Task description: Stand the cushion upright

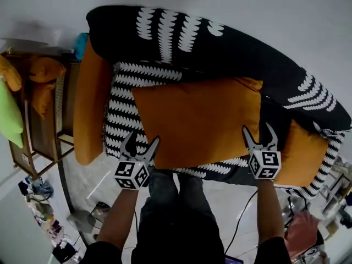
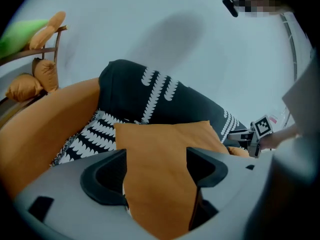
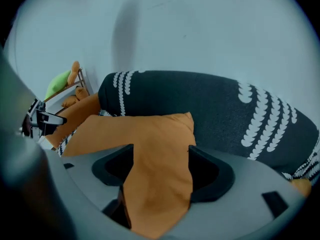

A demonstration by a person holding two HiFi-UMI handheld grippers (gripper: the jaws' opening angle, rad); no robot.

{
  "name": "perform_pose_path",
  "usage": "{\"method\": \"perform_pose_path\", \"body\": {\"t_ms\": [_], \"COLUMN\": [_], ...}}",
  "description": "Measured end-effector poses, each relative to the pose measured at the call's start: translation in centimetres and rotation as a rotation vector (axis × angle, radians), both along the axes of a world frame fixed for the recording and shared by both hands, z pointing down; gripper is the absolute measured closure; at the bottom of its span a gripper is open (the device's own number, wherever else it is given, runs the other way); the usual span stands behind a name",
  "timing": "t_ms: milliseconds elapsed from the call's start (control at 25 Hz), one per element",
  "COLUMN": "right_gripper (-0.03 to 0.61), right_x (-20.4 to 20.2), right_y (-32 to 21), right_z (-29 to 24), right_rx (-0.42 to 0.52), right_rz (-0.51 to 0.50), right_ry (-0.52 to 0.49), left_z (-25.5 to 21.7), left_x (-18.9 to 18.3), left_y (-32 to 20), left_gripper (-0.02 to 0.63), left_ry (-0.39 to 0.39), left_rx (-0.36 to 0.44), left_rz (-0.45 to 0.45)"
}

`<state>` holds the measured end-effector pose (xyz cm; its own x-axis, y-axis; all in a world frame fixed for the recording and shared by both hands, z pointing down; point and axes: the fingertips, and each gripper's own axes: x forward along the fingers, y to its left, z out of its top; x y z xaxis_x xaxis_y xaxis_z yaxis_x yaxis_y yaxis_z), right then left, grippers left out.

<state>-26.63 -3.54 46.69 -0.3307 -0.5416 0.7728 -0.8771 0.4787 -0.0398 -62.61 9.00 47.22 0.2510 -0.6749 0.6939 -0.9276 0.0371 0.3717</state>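
Along the far side you see a sofa (image 1: 247, 54) with a black backrest printed with white leaf rows, standing against a plain pale wall (image 1: 286, 10). Its seat cover (image 1: 118, 114) carries a denser black-and-white leaf print. An orange armrest (image 1: 91, 103) closes the left end and a second orange armrest (image 1: 302, 153) the right end. A teal item (image 1: 81, 44) shows just behind the sofa's far left corner. To your left stands a wooden rack (image 1: 41, 136) holding orange pillows (image 1: 44, 70) and a green pillow (image 1: 10, 114). On the near floor (image 1: 99, 183) lie small clutter (image 1: 38, 202) at the left and a dark cable (image 1: 245, 213) at the right.
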Motion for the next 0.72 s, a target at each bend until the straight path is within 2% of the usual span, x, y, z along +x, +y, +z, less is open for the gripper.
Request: {"method": "perform_pose_path", "body": {"t_ms": [240, 440, 560, 720], "right_gripper": [0.192, 0.16, 0.119, 0.072], "right_x": [1.8, 2.5, 2.6, 2.8], "right_y": [-0.8, -1.0, -1.4, -1.6], "right_z": [5.6, 8.1, 9.1, 10.8], "right_rx": [-0.141, -0.168, -0.197, -0.257], "right_rz": [-0.046, -0.068, -0.07, -0.069], "right_ry": [0.041, 0.036, 0.012, -0.025], "left_z": [5.0, 7.9, 8.9, 10.4], "left_x": [-0.4, 0.3, 0.1, -0.2], "left_y": [1.0, 1.0, 0.8, 1.0], "left_gripper": [0.218, 0.213, 0.202, 0.17], "left_ry": [0.016, 0.034, 0.046, 0.122], "left_rx": [-0.083, -0.103, -0.094, -0.104], "left_rz": [-0.074, -0.104, -0.114, -0.157]}}
